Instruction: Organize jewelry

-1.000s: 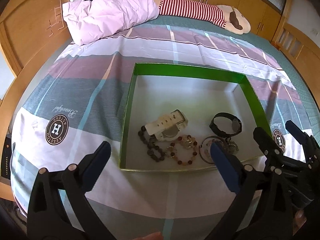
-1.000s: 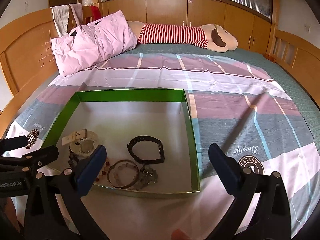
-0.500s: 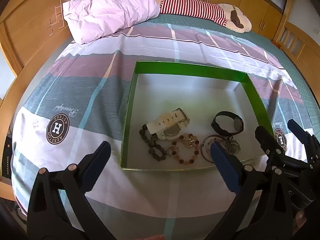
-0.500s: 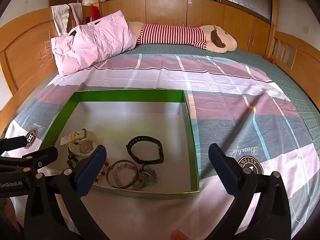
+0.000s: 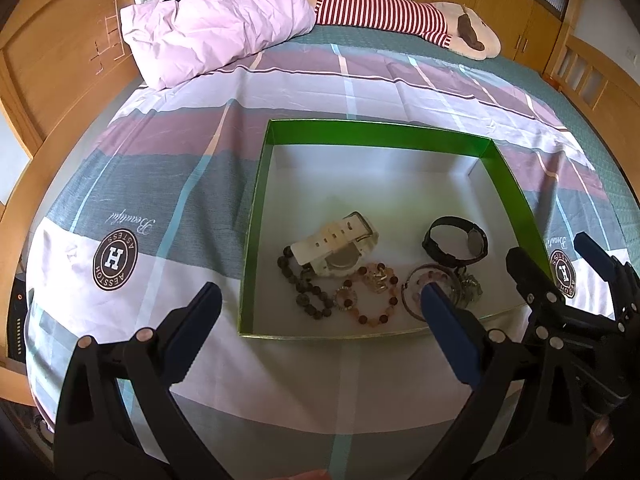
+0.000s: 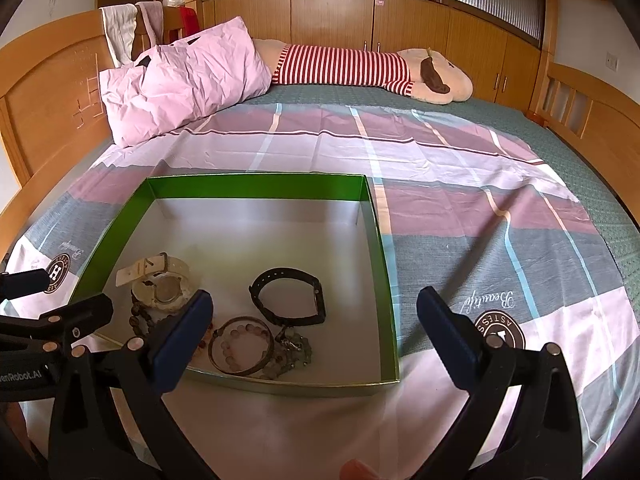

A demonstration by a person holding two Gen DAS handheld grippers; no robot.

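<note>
Both of my grippers hang spread wide and empty above the bedsheet (image 6: 460,168), the left gripper (image 5: 320,312) at the near edge of the green box (image 5: 380,134) and the right gripper (image 6: 316,320) at that box's near right corner. Inside, along the near wall, lie a white watch (image 5: 340,242) at 11 o'clock, dark beads (image 5: 304,290) beside it, a beaded bracelet (image 5: 370,296), a bangle (image 6: 242,344), and a black watch (image 6: 290,295) at 1 o'clock. At 12 o'clock, far off, sit a pink pillow (image 6: 180,88) and striped plush (image 6: 360,70).

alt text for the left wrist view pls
An open green box on a plaid bedsheet holds a white watch, a black watch and beaded bracelets; the open left gripper hovers before it.
</note>
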